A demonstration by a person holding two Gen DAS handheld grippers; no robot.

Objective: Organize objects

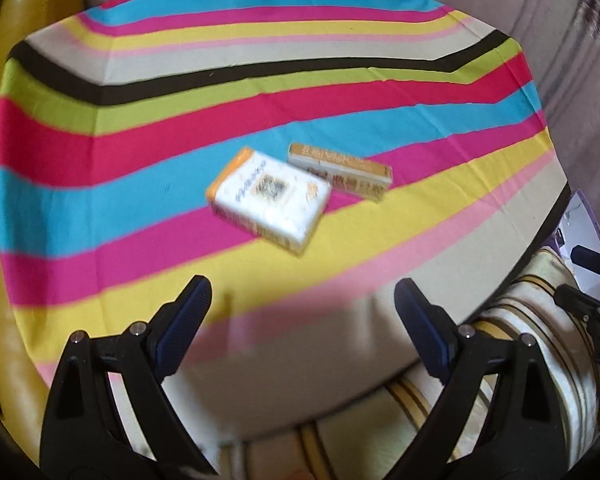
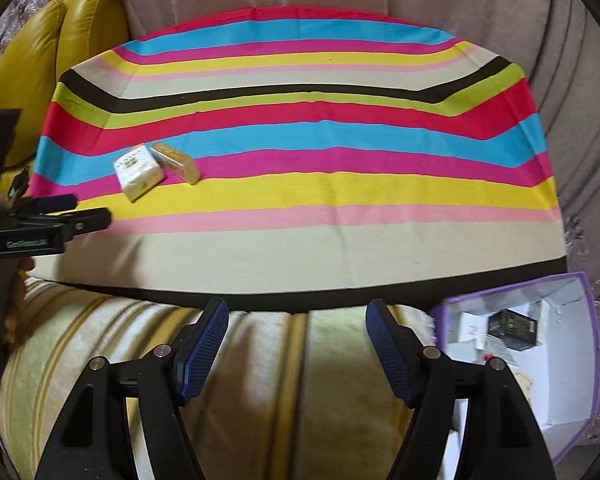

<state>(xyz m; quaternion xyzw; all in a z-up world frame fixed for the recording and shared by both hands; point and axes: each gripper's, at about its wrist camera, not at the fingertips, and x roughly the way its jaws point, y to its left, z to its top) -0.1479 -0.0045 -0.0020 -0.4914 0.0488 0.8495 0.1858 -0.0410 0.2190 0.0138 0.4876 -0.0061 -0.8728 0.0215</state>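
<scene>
A striped cloth (image 2: 300,232) covers the table, with a yellow leather sofa (image 2: 32,80) behind.

Blurred print, cropped edges

The white box (image 1: 269,197) and the gold box (image 1: 342,171) are motion-blurred in the left wrist view, their print unreadable. The purple bin (image 2: 580,364) is cut off by the right wrist picture's edge; its small contents are hard to identify. Both grippers' bodies run off the bottom edge.
</scene>
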